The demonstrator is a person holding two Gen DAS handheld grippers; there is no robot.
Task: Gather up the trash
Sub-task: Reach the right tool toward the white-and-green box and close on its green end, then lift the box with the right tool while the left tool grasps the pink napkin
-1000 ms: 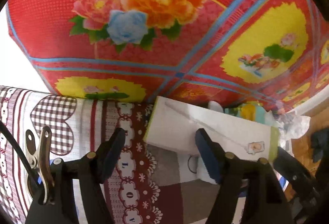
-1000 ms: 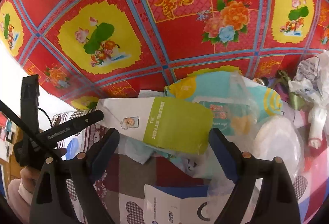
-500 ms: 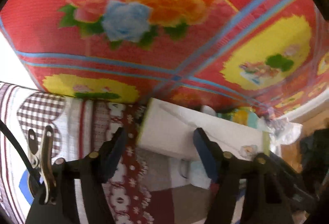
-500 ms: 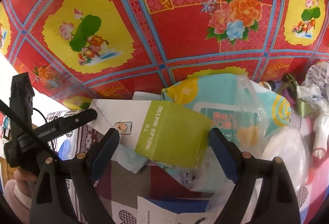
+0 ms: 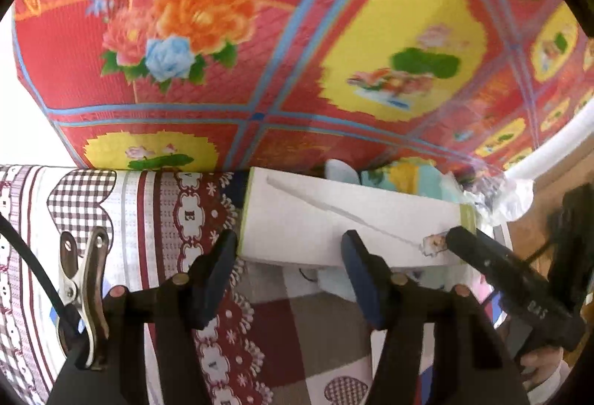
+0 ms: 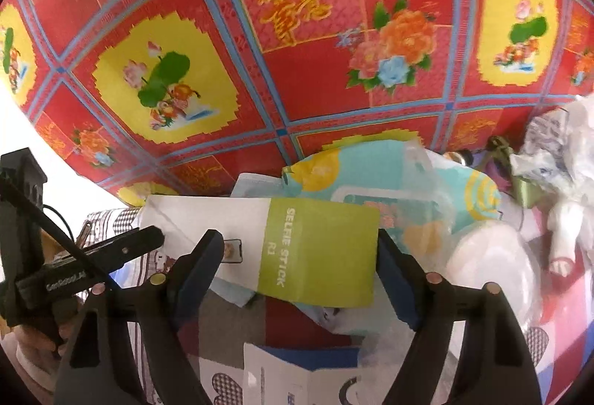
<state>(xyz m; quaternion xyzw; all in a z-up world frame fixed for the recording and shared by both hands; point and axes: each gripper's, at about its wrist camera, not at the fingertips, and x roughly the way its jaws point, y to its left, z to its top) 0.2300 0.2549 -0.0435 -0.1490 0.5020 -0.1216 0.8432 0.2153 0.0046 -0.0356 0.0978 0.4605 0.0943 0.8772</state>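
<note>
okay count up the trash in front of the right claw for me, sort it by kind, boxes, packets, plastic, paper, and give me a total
Cardboard boxes: 2, the selfie stick box and the blue and white box
Printed soft packets: 1, the teal packet
Clear plastic bags: 1, the clear plastic bag
Crumpled wrappers: 1, the crumpled white wrapper
Total: 5; more may lie hidden underneath.

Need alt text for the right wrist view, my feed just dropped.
The open right gripper straddles a white and green "SELFIE STICK" box, lying on a trash pile with a teal packet behind and clear plastic to its right. A red floral cloth fills the background; the left gripper reaches in from the left.
</note>
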